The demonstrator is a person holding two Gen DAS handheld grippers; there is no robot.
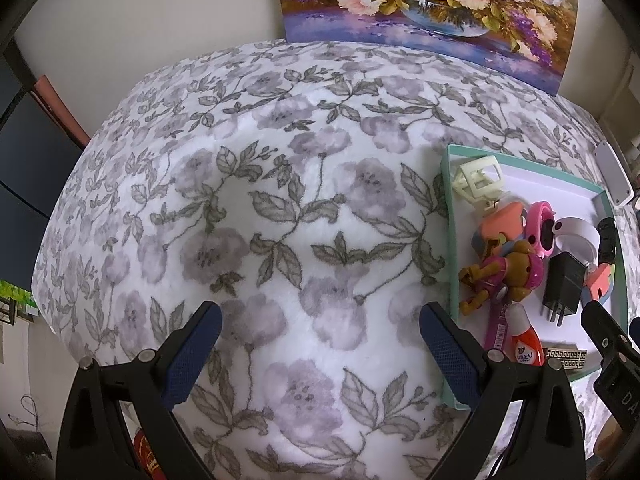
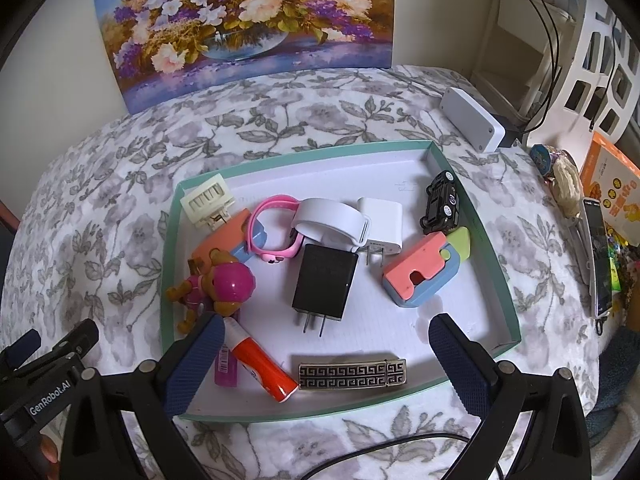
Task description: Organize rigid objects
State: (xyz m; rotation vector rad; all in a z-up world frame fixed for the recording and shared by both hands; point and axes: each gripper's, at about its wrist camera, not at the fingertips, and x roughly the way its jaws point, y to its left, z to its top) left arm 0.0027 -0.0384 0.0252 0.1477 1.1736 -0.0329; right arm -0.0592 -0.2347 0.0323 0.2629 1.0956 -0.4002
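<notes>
Over tray (image 2: 172, 264): right tongs (image 2: 326, 354) spread wide, empty; left tongs (image 1: 320, 344) likewise over blanket (image 1: 280, 200).

Your left finger (image 2: 192, 364) covers the lower half of the pink lighter (image 2: 225, 368) and the dog toy's (image 2: 218, 284) feet. The painting (image 2: 248, 20) runs off the top edge. The orange tube's (image 1: 526, 338) label is too small to read.

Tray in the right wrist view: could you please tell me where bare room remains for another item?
In the tray, the back strip behind the white charger is bare, as is the front right between the buckle and orange-blue block. The left side around the toy dog is crowded.
</notes>
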